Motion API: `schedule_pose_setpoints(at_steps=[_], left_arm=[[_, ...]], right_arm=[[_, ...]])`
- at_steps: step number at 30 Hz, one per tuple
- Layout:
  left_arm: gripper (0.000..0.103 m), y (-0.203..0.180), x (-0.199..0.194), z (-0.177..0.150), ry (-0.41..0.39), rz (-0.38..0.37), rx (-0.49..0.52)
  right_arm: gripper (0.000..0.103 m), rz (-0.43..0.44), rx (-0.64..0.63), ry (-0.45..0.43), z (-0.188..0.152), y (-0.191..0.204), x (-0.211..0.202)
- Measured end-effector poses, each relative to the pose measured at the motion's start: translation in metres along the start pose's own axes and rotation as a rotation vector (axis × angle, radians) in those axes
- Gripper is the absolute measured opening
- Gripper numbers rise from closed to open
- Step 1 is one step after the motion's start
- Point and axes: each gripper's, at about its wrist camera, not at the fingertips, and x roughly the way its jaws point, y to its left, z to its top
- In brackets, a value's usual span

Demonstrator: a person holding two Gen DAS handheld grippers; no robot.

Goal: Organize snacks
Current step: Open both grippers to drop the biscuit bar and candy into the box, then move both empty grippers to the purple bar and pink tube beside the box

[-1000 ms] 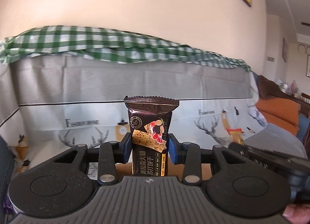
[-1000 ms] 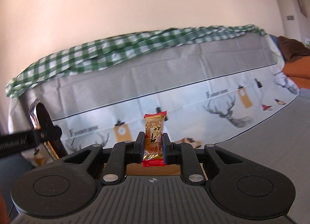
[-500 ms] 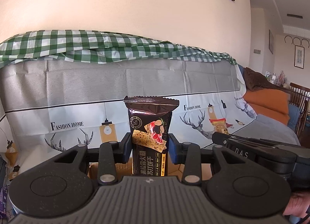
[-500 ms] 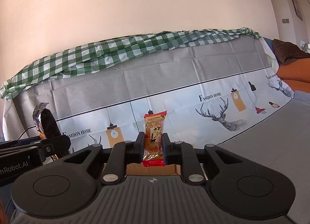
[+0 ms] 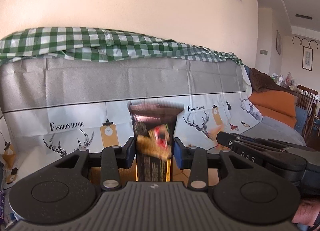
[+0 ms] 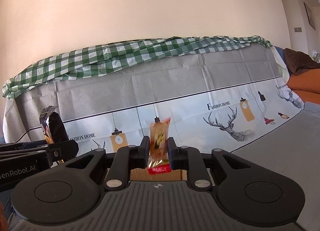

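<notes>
Left gripper (image 5: 153,152): jaws have just been opening. The dark cracker packet (image 5: 155,141) stands upright between them, blurred, with a thin gap showing on both sides, so the pads no longer seem to press it (hard to be sure through the blur). Its crimped top edge rises above the fingertips; its lower end drops behind the gripper body. A strip of cardboard box (image 5: 96,175) shows below the fingers.

Right gripper (image 6: 159,153): jaws nearly closed, pinching a small orange snack packet (image 6: 159,141) with a red bottom seal. Packet upright, also blurred. Brown cardboard shows directly beneath it.

Each gripper appears in the other's view: the right one comes in at the right edge of the left view, the left one at the left edge of the right view, with the dark packet poking up from it.

Backdrop: a sofa draped in a grey and white cover (image 6: 180,95) printed with deer and hanging lamps, a green checked cloth (image 5: 100,45) along its top. Beige wall behind. Part of a hand (image 5: 306,211) at the lower right corner of the left view.
</notes>
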Motion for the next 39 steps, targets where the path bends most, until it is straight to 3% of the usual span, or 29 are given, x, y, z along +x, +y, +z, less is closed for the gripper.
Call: schedule_pose_setpoints(at_steps=[1, 2, 5, 11, 21, 27, 30, 33, 39], left_arm=[[0.067, 0.0, 0.001, 0.0, 0.005, 0.001, -0.001], [0.071, 0.0, 0.001, -0.001, 0.002, 0.006, 0.002], [0.072, -0.003, 0.0, -0.002, -0.006, 0.015, 0.024], [0.072, 0.001, -0.001, -0.002, -0.027, 0.043, 0.025], [0.072, 0.037, -0.001, 0.002, -0.049, 0.201, 0.019], [0.072, 0.079, -0.005, 0.006, -0.024, 0.267, -0.044], [0.067, 0.105, -0.008, -0.001, -0.022, 0.296, -0.083], [0.058, 0.131, -0.002, -0.007, 0.019, 0.362, -0.11], [0.058, 0.182, 0.003, -0.023, 0.116, 0.511, -0.177]], right_arm=[[0.024, -0.005, -0.003, 0.001, 0.0, 0.0, 0.0], [0.037, -0.011, -0.007, 0.006, 0.0, 0.001, 0.001], [0.054, -0.026, -0.004, 0.011, -0.001, 0.001, 0.002], [0.058, -0.032, 0.006, 0.008, 0.001, 0.005, 0.002], [0.058, -0.021, 0.01, 0.003, 0.0, 0.033, -0.001], [0.056, 0.048, 0.026, 0.006, -0.001, 0.056, -0.004], [0.053, 0.101, 0.037, -0.001, -0.001, 0.069, -0.007], [0.053, 0.137, 0.043, -0.017, -0.003, 0.083, -0.013], [0.054, 0.234, 0.034, -0.012, -0.012, 0.113, -0.018]])
